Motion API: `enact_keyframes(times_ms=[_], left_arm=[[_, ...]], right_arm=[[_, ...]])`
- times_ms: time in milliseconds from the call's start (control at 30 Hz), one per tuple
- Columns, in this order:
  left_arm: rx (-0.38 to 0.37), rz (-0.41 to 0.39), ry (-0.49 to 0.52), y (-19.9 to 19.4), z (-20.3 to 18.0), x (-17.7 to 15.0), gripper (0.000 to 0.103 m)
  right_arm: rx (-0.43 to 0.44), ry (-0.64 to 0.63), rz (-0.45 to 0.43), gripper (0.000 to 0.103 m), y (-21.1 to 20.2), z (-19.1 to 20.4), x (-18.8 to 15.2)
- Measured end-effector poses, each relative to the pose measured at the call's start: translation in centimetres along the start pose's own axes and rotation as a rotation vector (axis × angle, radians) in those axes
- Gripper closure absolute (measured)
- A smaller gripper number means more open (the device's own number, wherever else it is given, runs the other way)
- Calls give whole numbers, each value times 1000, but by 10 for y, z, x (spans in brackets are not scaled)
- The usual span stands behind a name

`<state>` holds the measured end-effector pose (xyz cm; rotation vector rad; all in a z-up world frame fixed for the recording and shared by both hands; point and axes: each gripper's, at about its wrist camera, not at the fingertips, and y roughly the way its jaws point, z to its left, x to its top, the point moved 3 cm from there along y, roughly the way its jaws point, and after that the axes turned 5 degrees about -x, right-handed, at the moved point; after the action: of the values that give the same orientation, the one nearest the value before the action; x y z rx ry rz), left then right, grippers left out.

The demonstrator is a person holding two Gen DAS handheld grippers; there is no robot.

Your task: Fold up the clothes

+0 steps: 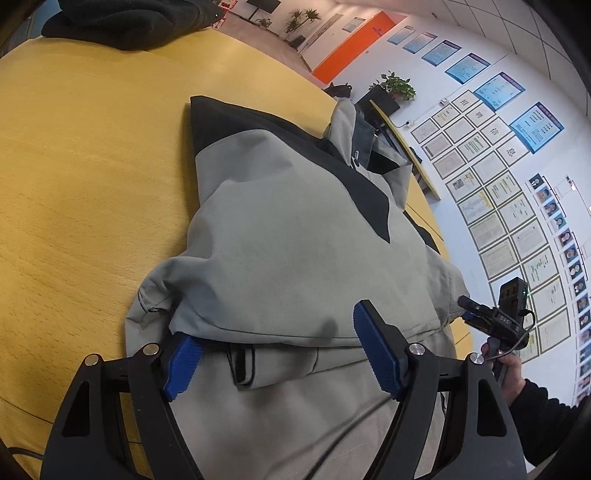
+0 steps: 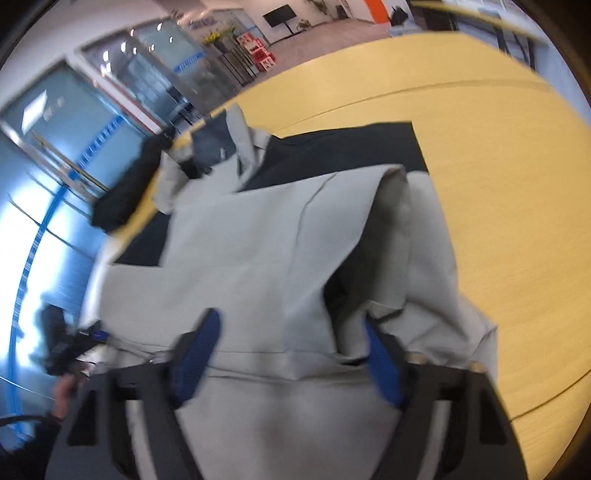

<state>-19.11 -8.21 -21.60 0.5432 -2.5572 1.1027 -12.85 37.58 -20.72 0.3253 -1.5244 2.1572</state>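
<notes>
A grey and black jacket [image 1: 280, 221] lies on the yellow worktop [image 1: 81, 177], partly folded, with its collar end toward the far edge and its lower part hanging off the near edge toward the person.

The left hand-held gripper [image 1: 280, 350] sits low at the near hem, pointing across the garment. Its blue pads [image 1: 376, 350] stand wide apart: one pad is tucked under the edge of a folded grey layer, the other rests free above the cloth, so nothing is clamped.

The right hand-held gripper [image 2: 291, 354] is held over the other side of the same hem, tilted, its view smeared by motion. Its jaws are also spread wide, with loose grey folds bunched between and over them; I cannot tell whether a pad touches the fabric. From the left camera this gripper [image 1: 491, 314] shows out past the jacket's edge, gripped by a bare hand [image 1: 506, 365] in a dark sleeve.

A dark garment [image 1: 129, 22] is heaped at the far end of the worktop.
</notes>
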Motion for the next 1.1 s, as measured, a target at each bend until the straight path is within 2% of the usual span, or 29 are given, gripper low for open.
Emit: enact_keyframes(times_ms=[33,100,200,267,367,433,533,600,633,700,767,833,900,967,1000,1067,1100], left_arm=[[2,-3,-3,0,1,0,26],[13,-29,-17,-4,5,2,32],[14,-56,-45,-9,11,2,39],[18,-63,-62,-11,15,1,45],[33,-63,-65,-15,19,1,50],[57,-69,-68,-18,21,0,57],[73,-92,-80,-26,26,-3,58],[93,-98,-68,-30,25,-5,58],[86,-99,-68,-32,24,-6,55],[61,-100,-58,-35,20,-9,39],[33,-98,-38,-37,13,-11,34],[-17,-102,-8,-45,2,-13,34],[-51,-133,29,-62,-10,-14,31],[-86,-181,69,-85,-21,-14,24],[-102,-208,81,-95,-25,-10,20],[-131,-232,99,-105,-29,3,19],[-147,-235,106,-106,-28,12,15]], right_arm=[[-14,-19,-10,90,-3,3,2],[-18,-23,-38,97,-15,6,7],[67,37,-173,100,-64,10,17],[102,75,-229,100,-90,8,17],[92,129,-164,100,-87,-12,-2],[60,168,-82,100,-67,-31,-19],[24,200,21,100,-37,-51,-39],[17,145,30,99,-42,-37,-32],[15,106,22,97,-48,-26,-25],[11,29,8,87,-60,-5,-12],[7,-48,-7,73,-73,16,1],[3,-125,-21,49,-85,37,14],[-1,-202,-36,43,-97,58,27],[-4,-279,-50,31,-110,79,40],[19,-345,-49,27,-107,100,50],[147,-498,-7,25,-71,162,73],[209,-558,41,25,-46,193,81]])
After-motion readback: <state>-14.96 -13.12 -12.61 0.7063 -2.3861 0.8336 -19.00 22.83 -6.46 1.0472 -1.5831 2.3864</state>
